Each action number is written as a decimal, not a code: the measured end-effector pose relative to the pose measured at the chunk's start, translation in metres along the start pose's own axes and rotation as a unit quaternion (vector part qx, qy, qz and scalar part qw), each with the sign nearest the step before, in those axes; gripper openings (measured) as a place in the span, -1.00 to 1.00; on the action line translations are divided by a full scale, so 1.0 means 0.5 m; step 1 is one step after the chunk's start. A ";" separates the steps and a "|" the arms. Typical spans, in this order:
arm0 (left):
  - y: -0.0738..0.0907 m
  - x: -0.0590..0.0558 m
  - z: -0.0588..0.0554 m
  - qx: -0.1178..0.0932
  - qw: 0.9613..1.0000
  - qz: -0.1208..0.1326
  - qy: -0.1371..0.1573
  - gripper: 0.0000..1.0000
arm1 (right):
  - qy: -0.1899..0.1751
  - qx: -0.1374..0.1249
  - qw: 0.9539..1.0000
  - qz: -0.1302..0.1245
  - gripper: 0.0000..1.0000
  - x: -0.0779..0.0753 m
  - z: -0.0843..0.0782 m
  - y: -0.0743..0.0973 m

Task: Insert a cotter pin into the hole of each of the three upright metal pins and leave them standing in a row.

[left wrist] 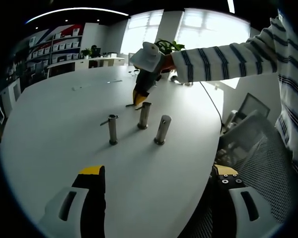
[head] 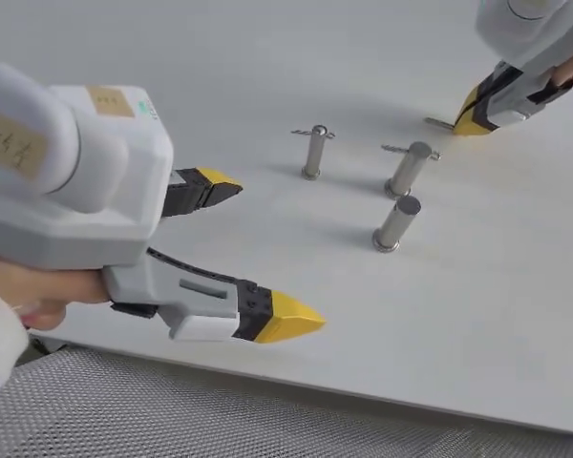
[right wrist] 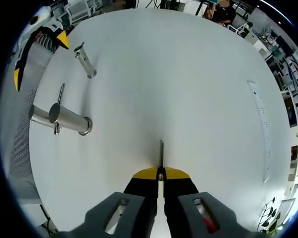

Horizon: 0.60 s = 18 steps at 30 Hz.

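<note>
Fingers of the right gripper pinch a cotter pin beyond the bare pin; those of the left gripper stand wide apart.

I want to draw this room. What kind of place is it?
Probably an office or meeting room: a big white oval table, shelves along the far wall, bright windows and a mesh office chair.

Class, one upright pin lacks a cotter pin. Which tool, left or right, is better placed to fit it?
Right: the right tool grips a cotter pin; the left tool is open and empty.
</note>
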<state>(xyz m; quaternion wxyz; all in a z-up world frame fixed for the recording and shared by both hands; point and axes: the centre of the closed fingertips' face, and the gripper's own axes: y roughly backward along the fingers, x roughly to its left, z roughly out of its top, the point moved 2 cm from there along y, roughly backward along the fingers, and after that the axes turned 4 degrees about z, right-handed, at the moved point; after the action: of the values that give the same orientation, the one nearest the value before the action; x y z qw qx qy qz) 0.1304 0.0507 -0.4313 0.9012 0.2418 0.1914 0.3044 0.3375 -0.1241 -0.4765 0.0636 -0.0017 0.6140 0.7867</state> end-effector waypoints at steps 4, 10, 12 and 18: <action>0.002 -0.002 0.004 -0.001 1.000 0.002 -0.005 0.74 | 0.003 0.009 1.000 -0.004 -1.00 0.000 -0.006 0.002; 0.006 -0.008 0.012 -0.004 1.000 0.005 -0.009 0.74 | 0.004 0.007 1.000 -0.019 -1.00 -0.001 -0.016 0.024; 0.008 -0.009 0.014 -0.006 1.000 0.006 -0.010 0.74 | -0.004 0.001 1.000 -0.029 -1.00 -0.006 -0.016 0.036; 0.014 -0.013 0.030 -0.021 1.000 0.007 -0.009 0.74 | 0.000 -0.039 0.997 -0.069 -1.00 0.002 -0.001 0.094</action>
<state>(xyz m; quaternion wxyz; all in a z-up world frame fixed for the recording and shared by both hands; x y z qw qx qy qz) 0.1301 0.0466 -0.4140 0.9056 0.2271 0.1750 0.3127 0.3315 -0.1358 -0.4312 0.1170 -0.0466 0.5817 0.8036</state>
